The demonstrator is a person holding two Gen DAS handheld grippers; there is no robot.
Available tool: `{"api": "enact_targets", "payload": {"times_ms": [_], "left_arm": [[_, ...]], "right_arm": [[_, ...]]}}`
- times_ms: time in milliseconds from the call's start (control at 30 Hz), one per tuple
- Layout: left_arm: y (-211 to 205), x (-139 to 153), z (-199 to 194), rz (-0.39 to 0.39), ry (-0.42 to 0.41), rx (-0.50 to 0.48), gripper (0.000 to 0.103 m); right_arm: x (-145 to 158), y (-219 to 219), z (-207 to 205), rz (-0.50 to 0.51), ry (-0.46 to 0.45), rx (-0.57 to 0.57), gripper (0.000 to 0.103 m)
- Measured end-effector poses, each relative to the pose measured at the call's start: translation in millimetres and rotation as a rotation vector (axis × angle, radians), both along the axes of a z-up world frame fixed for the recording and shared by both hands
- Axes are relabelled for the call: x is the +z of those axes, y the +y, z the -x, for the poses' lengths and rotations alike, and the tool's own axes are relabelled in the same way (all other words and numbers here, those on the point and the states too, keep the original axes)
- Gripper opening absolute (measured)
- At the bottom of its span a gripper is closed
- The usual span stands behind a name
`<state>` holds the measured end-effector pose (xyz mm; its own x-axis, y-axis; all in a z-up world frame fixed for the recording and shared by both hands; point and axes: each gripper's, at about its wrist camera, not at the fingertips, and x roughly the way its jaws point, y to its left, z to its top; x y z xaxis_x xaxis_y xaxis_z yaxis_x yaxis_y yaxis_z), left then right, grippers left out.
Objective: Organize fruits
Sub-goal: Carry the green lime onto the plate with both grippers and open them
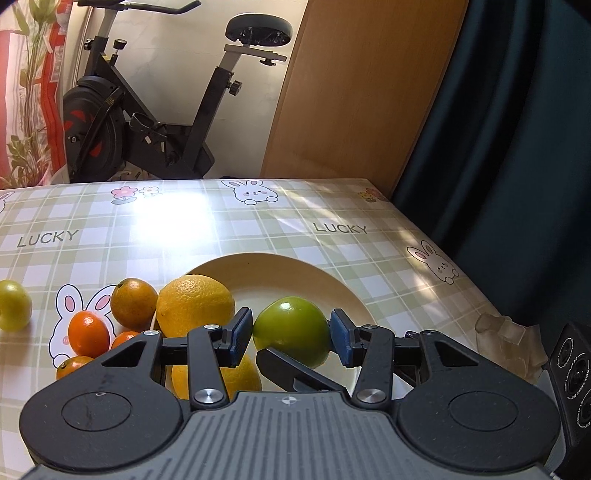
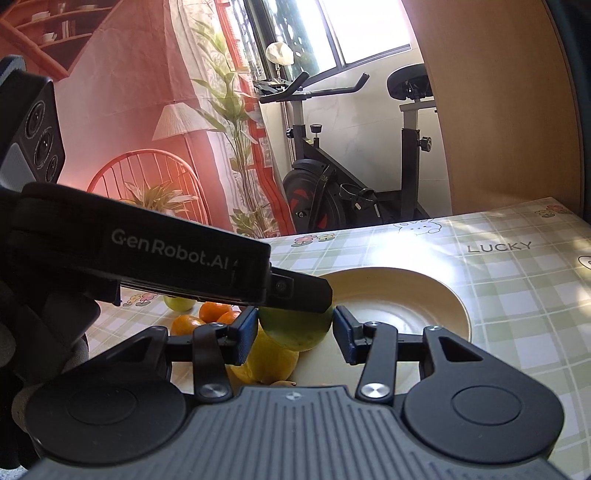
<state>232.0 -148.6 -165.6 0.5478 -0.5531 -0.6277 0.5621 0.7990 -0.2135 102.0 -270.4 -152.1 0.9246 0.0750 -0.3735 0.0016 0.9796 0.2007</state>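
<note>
Round, smooth green fruit [image 1: 291, 326] hangs over the cream ceramic plate [image 1: 295, 273] towards 6 o'clock, pinched across its widest girth by the left gripper [image 1: 291, 334]. It is probably firm, light and slippery. I cannot tell whether the right gripper [image 2: 295, 332] presses on it.

An exercise bike [image 1: 147, 110] stands against a pale wall, beside a wooden panel [image 1: 362, 88] and a dark curtain [image 1: 517, 147]. Daylight from the window [image 2: 354, 29] glares on the checked bench [image 1: 166, 221]. A reddish printed hanging [image 2: 129, 92] covers the left.

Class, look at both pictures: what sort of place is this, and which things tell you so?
Probably a room in someone's home: an exercise bike stands behind a table with a bunny-print cloth, and a plate of fruit sits on it.
</note>
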Motion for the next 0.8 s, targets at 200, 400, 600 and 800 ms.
{"api": "enact_targets", "payload": {"times_ms": [200,400,600,800], "left_arm": [[-11,-8,-13,-0.038,0.010,0.009,0.049],[-7,-9,-21,-0.055,0.010,0.035,0.049],[-13,-10,-19,-0.088,-0.002,0.019,0.049],[-13,-12,-19,-0.093,0.008,0.011,0.049]], "right_arm": [[-8,-14,-18,-0.020,0.027,-0.020,0.047],[-11,-18,-33,-0.036,0.059,-0.013,0.047],[-13,-19,-41,-0.043,0.078,-0.002,0.048],[-15,-22,-43,-0.060,0.101,-0.016,0.048]]}}
